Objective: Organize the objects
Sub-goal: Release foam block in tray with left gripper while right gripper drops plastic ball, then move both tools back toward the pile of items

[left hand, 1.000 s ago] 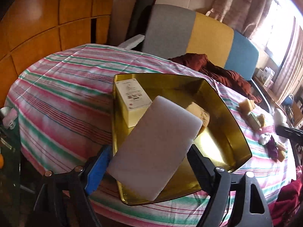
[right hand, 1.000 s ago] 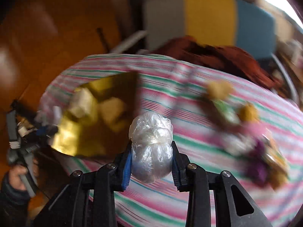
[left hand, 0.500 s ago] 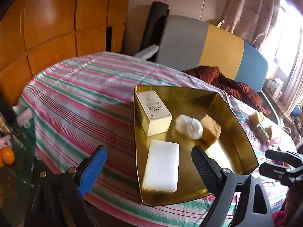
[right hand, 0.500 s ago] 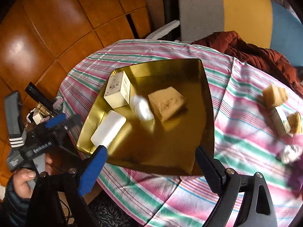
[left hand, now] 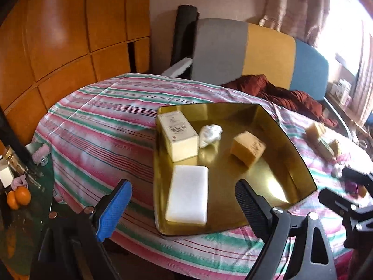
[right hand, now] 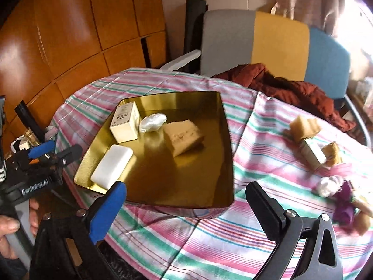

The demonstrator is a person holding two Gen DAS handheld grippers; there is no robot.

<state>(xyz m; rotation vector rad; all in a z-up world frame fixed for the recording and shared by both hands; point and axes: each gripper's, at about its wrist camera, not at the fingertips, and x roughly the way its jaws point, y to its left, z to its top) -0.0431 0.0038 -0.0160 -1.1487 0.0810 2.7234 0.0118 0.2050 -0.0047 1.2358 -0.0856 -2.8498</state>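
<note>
Evidently both tools were between picks. The left gripper (left hand: 184,207) hung with its jaws spread wide and nothing between them, at the near edge of the gold tray (left hand: 300,163). The right gripper (right hand: 186,205) was likewise released and empty, above the striped tablecloth (right hand: 209,245) just in front of the tray.

4 things lay inside the tray: a cream carton (left hand: 178,135) at the far left corner, a crumpled white plastic bundle (left hand: 211,135) touching its right side, a yellow sponge block (left hand: 248,148) near the middle, and a flat white bar (left hand: 187,198) along the near left wall. Most of the tray floor on the right side was bare.

More loose things waited on the cloth to the right, well apart from the tray: a tan sponge (right hand: 304,127), a small box (right hand: 312,152) just beside it, another sponge piece (right hand: 332,154), a white bundle (right hand: 328,185) and something purple (right hand: 345,204) at the edge; blur hid what exactly that last one was.

My judgement is that the sorting was partly done, with a placing step finished and the fetch of the next item due. That move would call for swinging the right gripper over to the pile, closing on 1 piece without dragging its neighbours, since they lay touching, then carrying it to the tray's bare side.
</note>
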